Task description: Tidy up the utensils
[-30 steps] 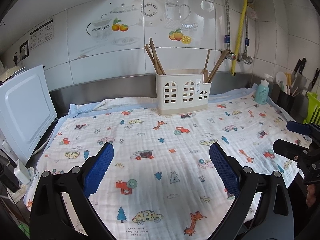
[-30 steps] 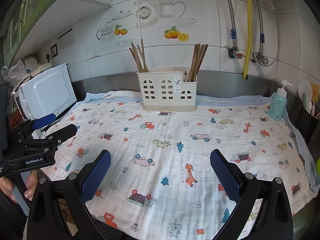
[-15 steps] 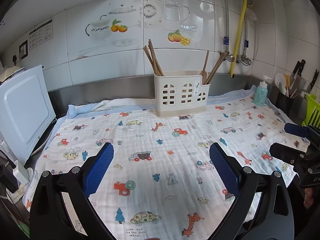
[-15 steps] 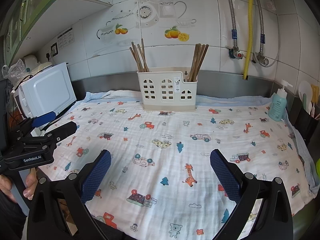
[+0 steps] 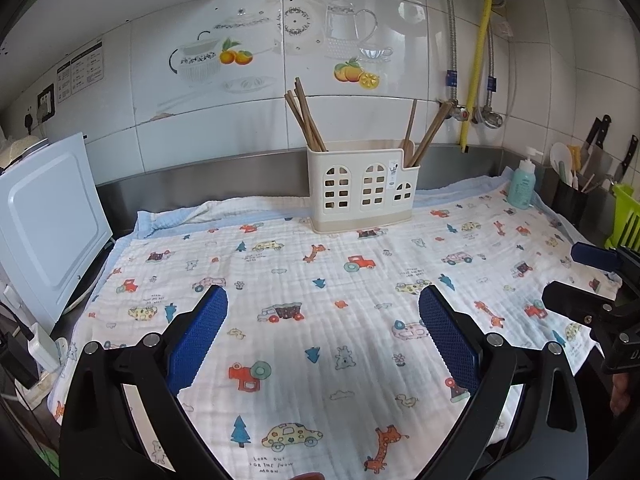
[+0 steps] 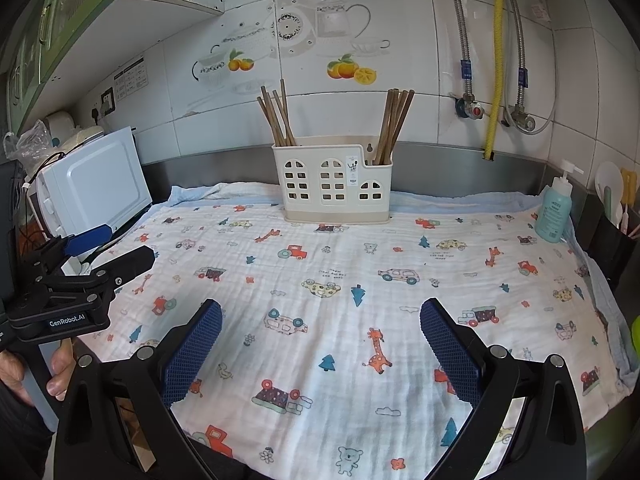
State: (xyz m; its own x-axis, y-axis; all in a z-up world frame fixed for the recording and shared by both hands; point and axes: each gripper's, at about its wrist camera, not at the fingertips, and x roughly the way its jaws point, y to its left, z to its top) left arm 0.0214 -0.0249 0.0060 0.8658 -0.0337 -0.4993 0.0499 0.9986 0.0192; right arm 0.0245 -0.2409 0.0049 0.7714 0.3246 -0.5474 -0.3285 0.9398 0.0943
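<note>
Both the left gripper and right gripper hang spread wide and empty over the cloth, while chopsticks stand in the caddy by the back wall.

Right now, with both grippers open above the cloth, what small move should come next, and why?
Probably bring the right gripper forward toward the chopsticks in the holder: both sets of jaws are empty and far from it, and no utensil lies on the cloth.
</note>
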